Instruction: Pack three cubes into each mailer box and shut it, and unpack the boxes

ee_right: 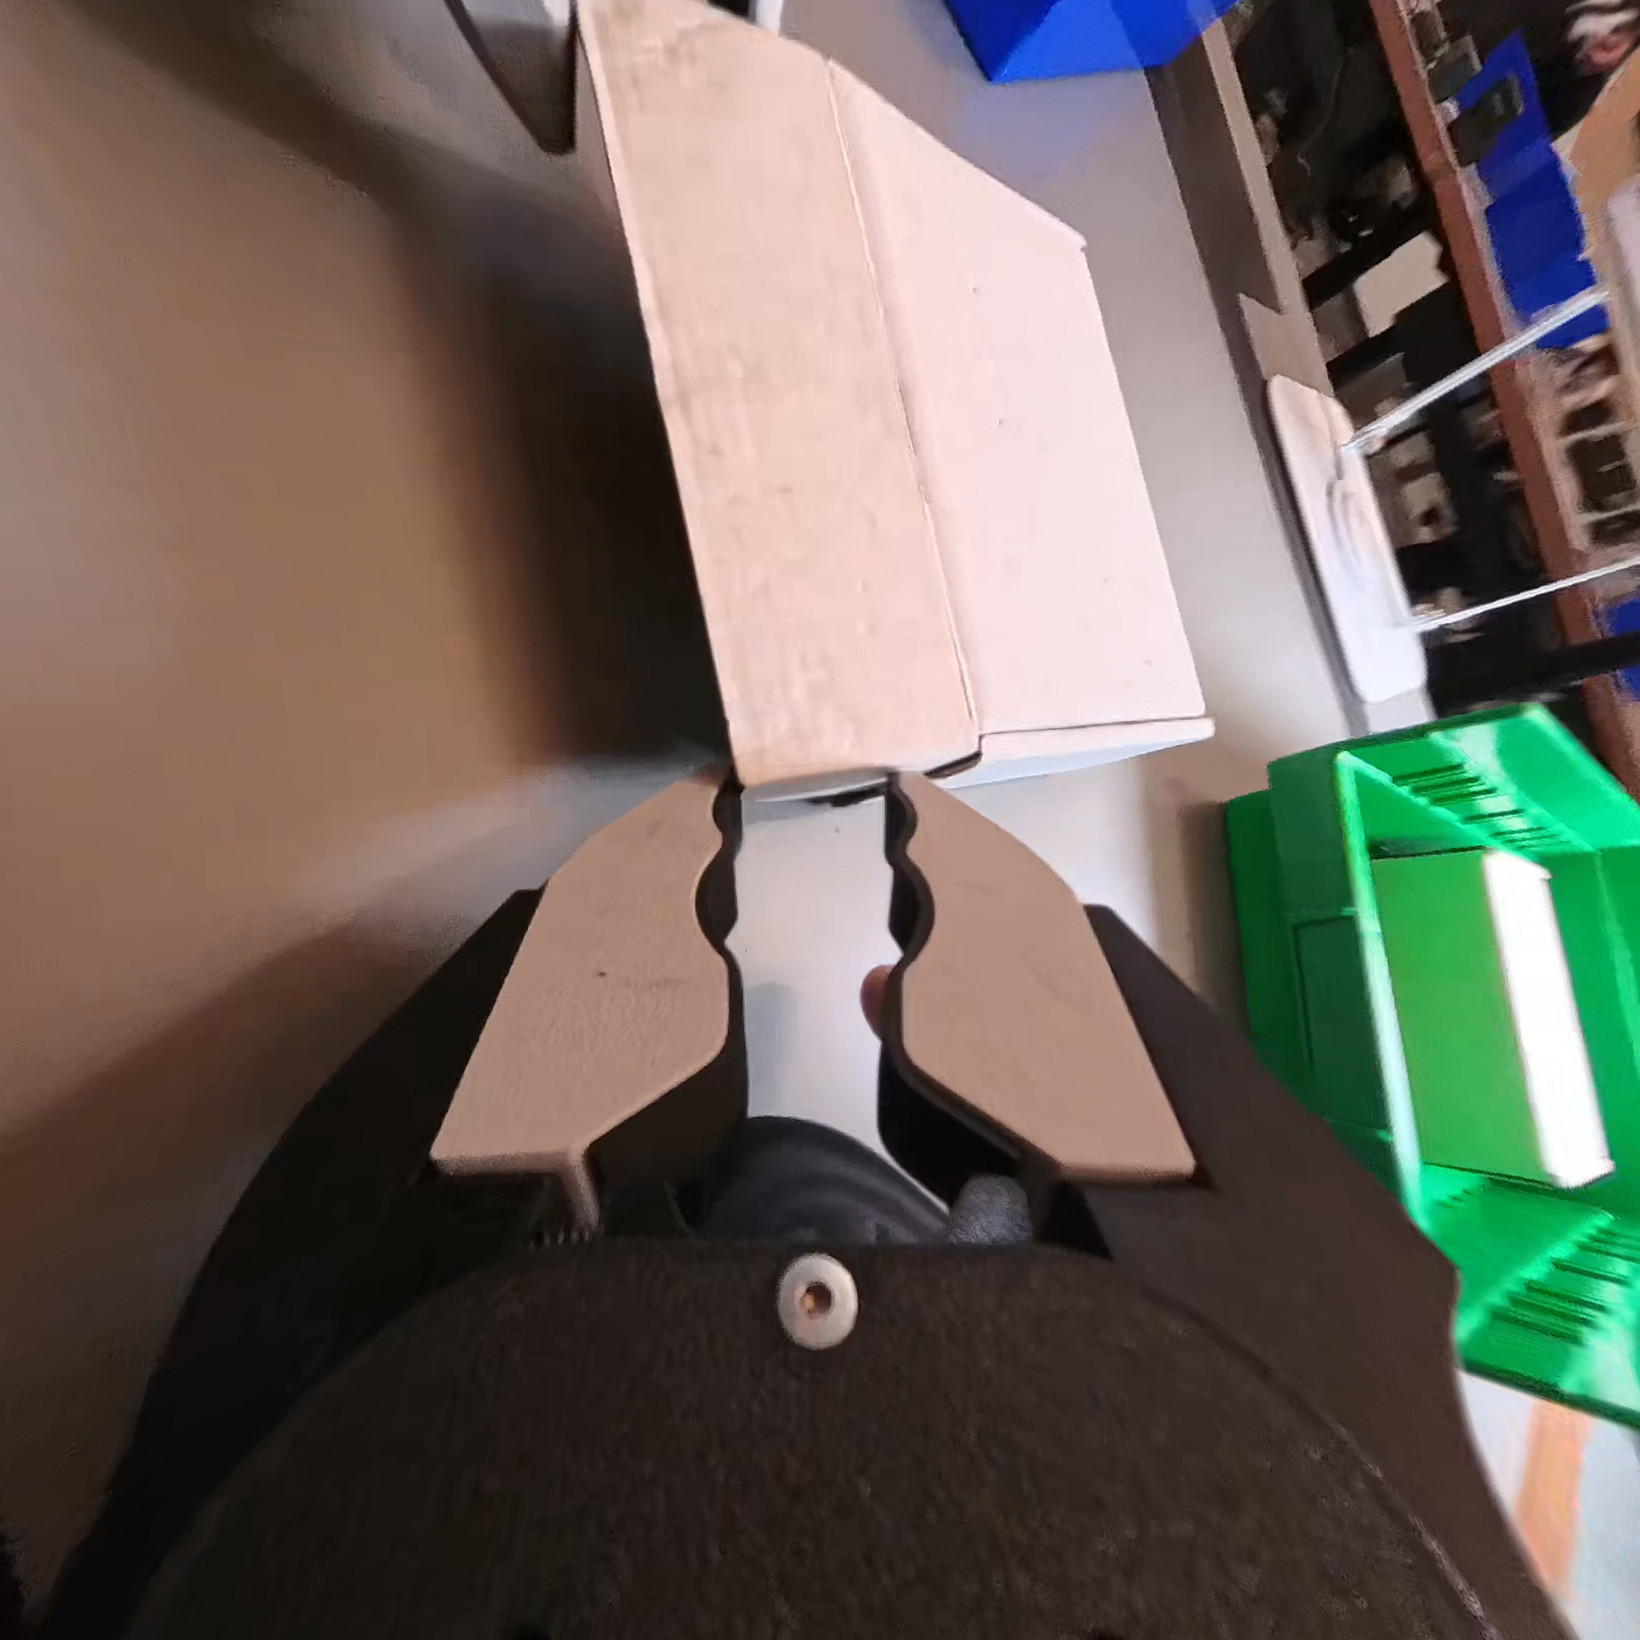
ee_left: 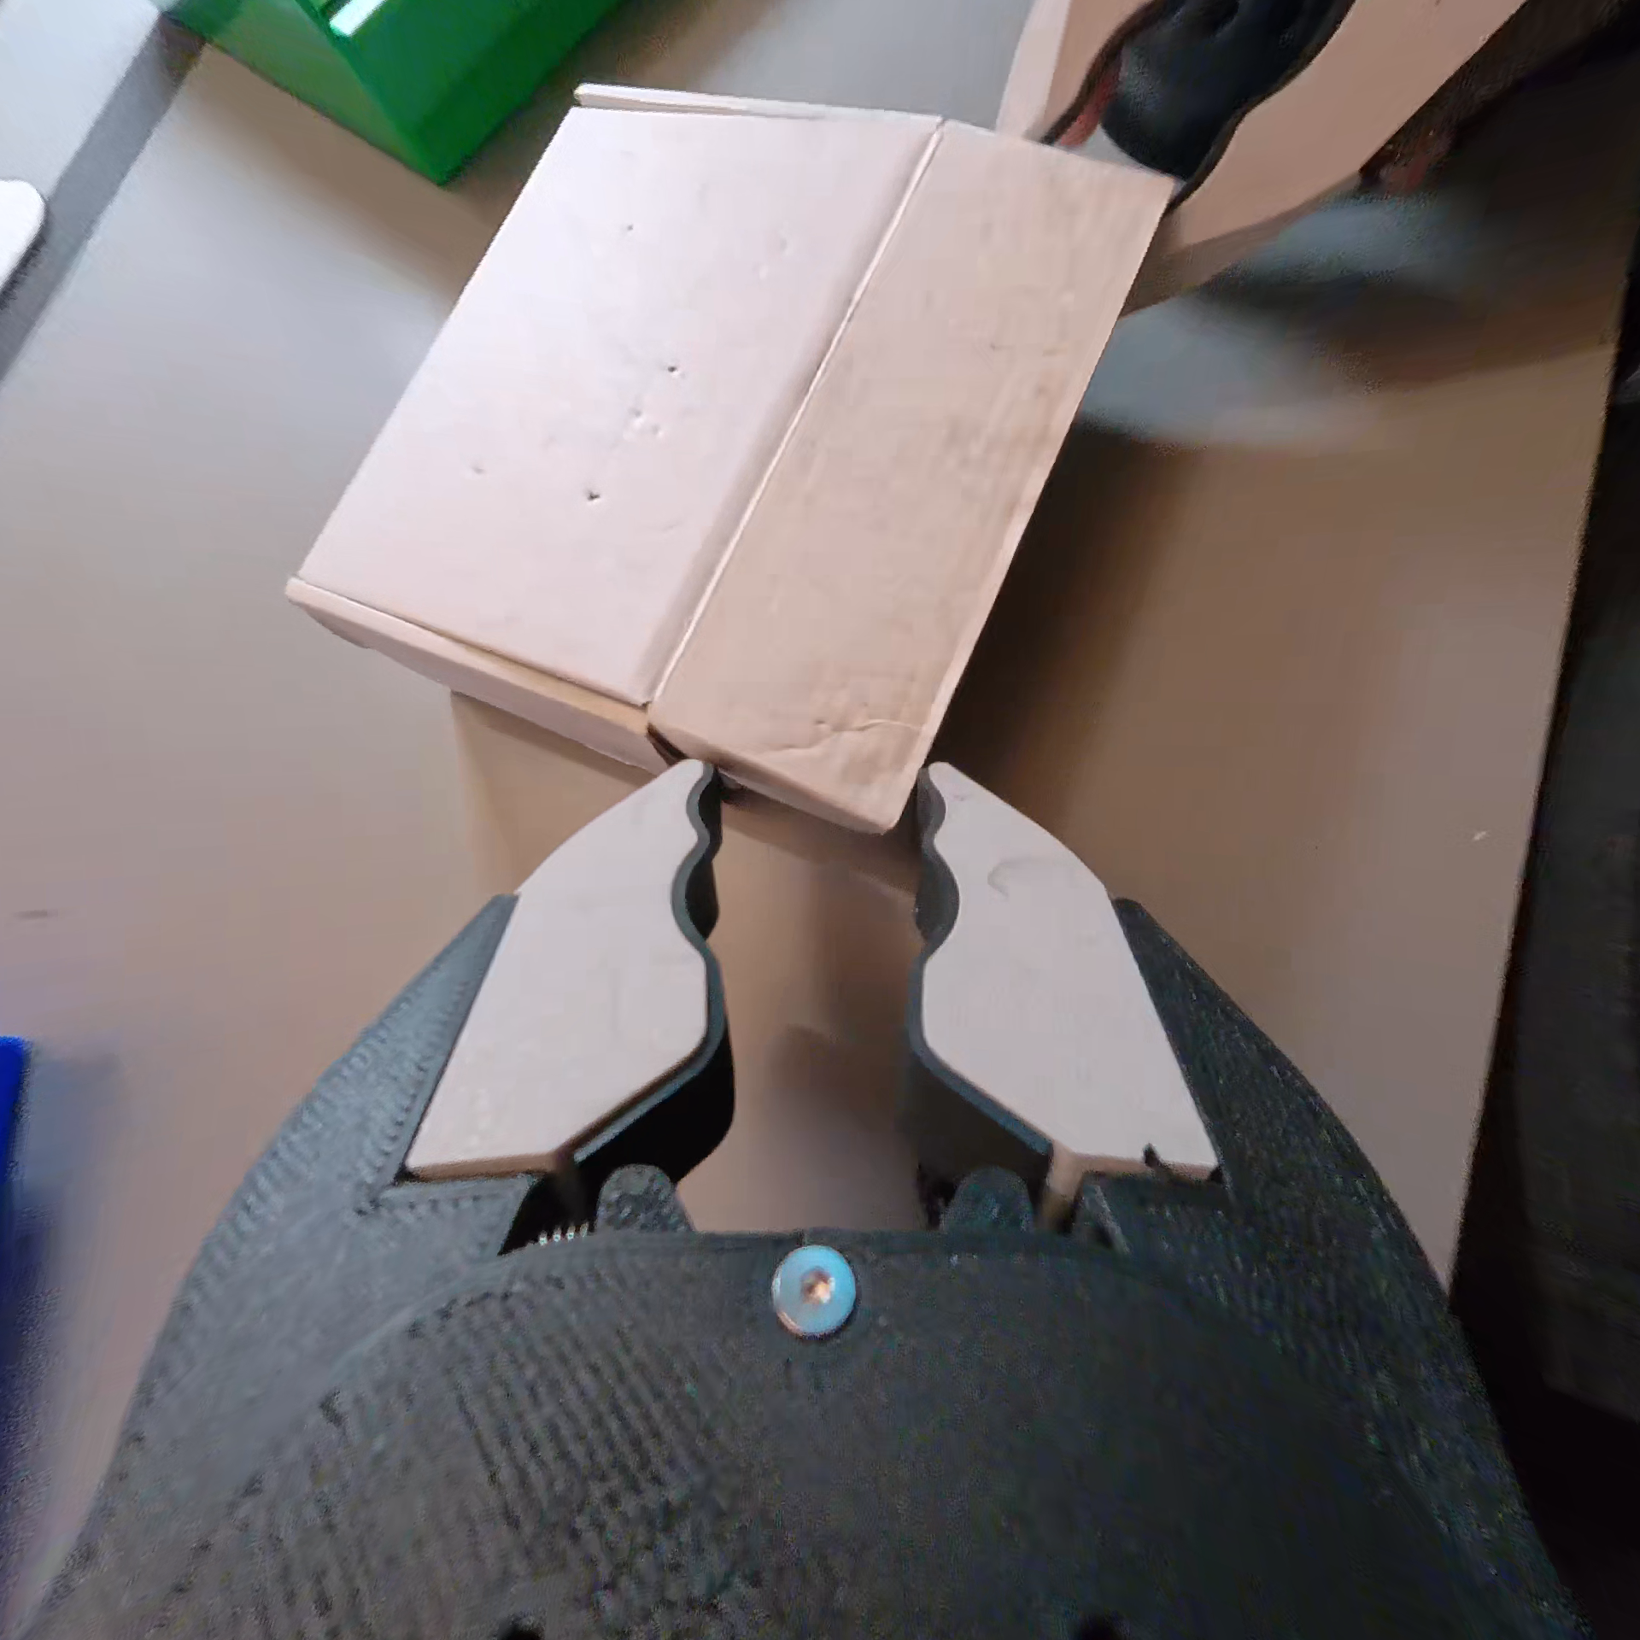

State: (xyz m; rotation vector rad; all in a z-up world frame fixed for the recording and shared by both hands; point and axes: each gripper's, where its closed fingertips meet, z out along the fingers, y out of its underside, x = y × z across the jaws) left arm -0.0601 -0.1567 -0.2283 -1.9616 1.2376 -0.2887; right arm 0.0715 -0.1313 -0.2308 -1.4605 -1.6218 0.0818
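Bench (ee_left: pixel 222 550): plain tan surface in my left wrist view, paler grey in my right wrist view (ee_right: pixel 1154 222); it carries everything listed below.
Mailer box (ee_left: pixel 639 382): closed brown cardboard, lid down, lying on the bench between my two grippers; the same box fills the upper middle of my right wrist view (ee_right: pixel 887 444). Small dents and pinholes mark its top panel. No cubes visible.
Green bin (ee_right: pixel 1464 1021): bright green plastic, on the bench just to one side of the box's near end in my right view; its corner shows again beyond the box at the top left of my left view (ee_left: pixel 399 80). Contents unclear.
Blue bin (ee_right: pixel 1092 35): blue plastic past the far end of the box in my right view, cut off by the frame edge.
Shelving (ee_right: pixel 1509 266): dark racks with blurred stock beyond the bench edge, right view only.
Left gripper (ee_left: pixel 816 790): my fingers spread apart, tips at the near end of the box, one at the lid seam and one at the corner; whether they touch the card I cannot tell.
Right gripper (ee_right: pixel 812 794): my fingers spread apart, tips right at the opposite end of the box, nothing pinched. It also shows, blurred, past the far corner of the box in my left view (ee_left: pixel 1189 80).
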